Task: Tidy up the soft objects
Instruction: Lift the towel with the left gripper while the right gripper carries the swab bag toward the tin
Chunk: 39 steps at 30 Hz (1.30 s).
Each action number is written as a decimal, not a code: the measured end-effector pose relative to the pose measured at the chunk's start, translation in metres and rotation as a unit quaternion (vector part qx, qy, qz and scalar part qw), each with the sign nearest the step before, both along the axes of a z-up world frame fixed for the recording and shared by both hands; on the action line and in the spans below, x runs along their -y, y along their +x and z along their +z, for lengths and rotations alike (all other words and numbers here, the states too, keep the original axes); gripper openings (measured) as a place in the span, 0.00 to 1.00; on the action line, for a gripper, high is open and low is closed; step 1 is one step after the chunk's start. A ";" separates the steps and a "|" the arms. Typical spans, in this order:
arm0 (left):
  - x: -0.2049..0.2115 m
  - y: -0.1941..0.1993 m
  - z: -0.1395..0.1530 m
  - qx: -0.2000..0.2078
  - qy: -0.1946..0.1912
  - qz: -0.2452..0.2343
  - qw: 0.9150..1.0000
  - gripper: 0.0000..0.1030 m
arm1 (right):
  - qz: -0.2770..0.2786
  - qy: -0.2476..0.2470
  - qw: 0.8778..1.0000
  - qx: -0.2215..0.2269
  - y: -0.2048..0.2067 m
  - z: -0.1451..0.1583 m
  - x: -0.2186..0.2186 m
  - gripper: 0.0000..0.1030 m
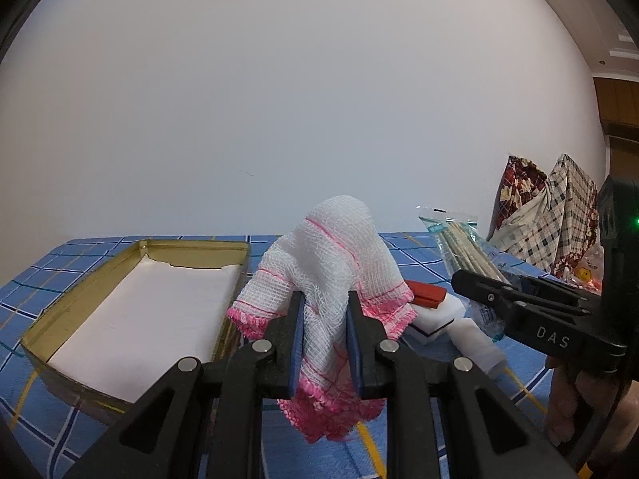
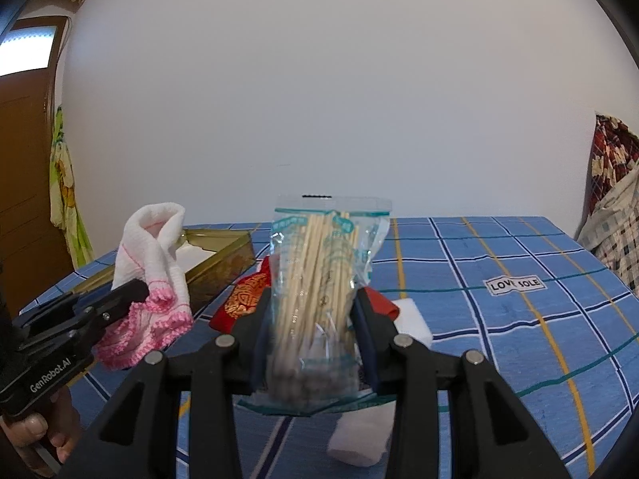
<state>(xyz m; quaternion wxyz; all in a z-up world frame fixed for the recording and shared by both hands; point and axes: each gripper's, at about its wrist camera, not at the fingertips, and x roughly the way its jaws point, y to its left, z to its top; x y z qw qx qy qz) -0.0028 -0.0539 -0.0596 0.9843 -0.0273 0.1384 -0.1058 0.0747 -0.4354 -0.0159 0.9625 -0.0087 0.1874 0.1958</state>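
Left wrist view: left gripper point(image 1: 323, 343) fingers pinched a limp, light gauze cloth point(image 1: 331, 263) (mid-fold); right gripper point(image 2: 315, 339) fingers clamped a crinkly bag of sticks point(image 2: 319, 279).

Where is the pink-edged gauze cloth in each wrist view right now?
Left wrist: gauze cloth at centre, clamped in the left tool.
Right wrist: at left, hanging from that tool.
Shared landmark: the gold tin box, left of the cloth in one view, just behind it in the other.
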 end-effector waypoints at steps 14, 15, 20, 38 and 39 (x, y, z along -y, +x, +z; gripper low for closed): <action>-0.012 -0.004 0.001 0.013 -0.011 0.031 0.999 0.20 | 0.023 -0.002 1.000 0.006 -0.006 -0.003 -0.024 0.37; -0.013 -0.004 0.001 0.013 -0.012 0.032 0.999 0.20 | 0.025 -0.001 1.000 0.006 -0.006 -0.003 -0.026 0.37; -0.012 -0.004 0.001 0.016 -0.015 0.042 0.999 0.20 | 0.035 -0.006 0.999 0.007 -0.007 -0.005 -0.035 0.37; -0.014 -0.004 -0.001 0.016 -0.030 0.074 0.997 0.20 | 0.085 -0.013 0.996 -0.001 -0.016 -0.012 -0.075 0.37; -0.014 -0.003 -0.001 0.015 -0.030 0.076 0.997 0.20 | 0.089 -0.017 0.996 -0.001 -0.019 -0.013 -0.079 0.37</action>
